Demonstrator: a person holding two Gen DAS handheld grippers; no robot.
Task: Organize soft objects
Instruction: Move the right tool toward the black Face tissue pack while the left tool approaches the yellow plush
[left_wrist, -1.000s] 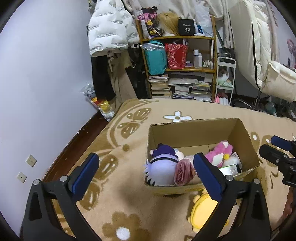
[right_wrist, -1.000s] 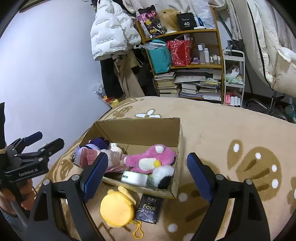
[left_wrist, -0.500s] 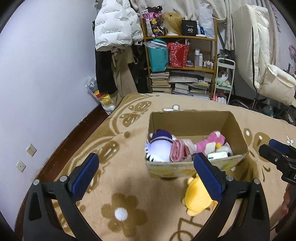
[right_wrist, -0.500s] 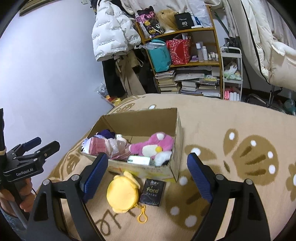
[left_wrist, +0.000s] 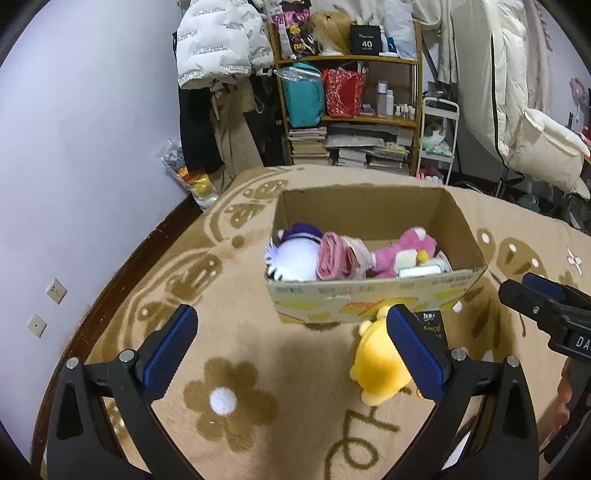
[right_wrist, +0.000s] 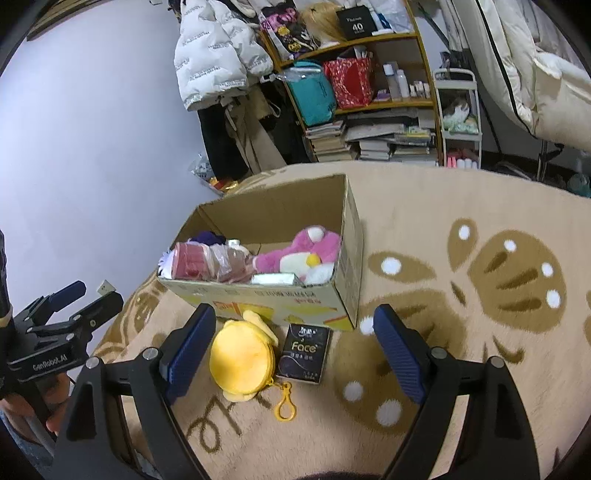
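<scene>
Open brown cardboard box (right_wrist: 343, 236) on the beige patterned carpet (right_wrist: 461, 206), part filled: pink plush toy (right_wrist: 299, 251), white-and-purple plush (left_wrist: 295, 254), pink folded cloth in clear wrap (right_wrist: 207, 260). Two items lie outside, just in front of the box's near wall — round yellow plush coin pouch with a yellow clip (right_wrist: 242, 360) and, beside it, a small black tissue packet marked "Face" (right_wrist: 304, 350).

Right gripper (right_wrist: 293, 347): jaws spread wide, holding nothing, above the carpet; pouch sits between the fingers, nearer the left one, packet near the middle. Left gripper (left_wrist: 291, 347): likewise released and empty, with the pouch partly hidden behind its right finger.

Likely step: pick up the pouch. To do it well — centre the right gripper over the pouch body, not the clip, descend until the pads bracket its sides, close gently, lift clear of the box wall before releasing inside. Risk: catching the packet too.
</scene>
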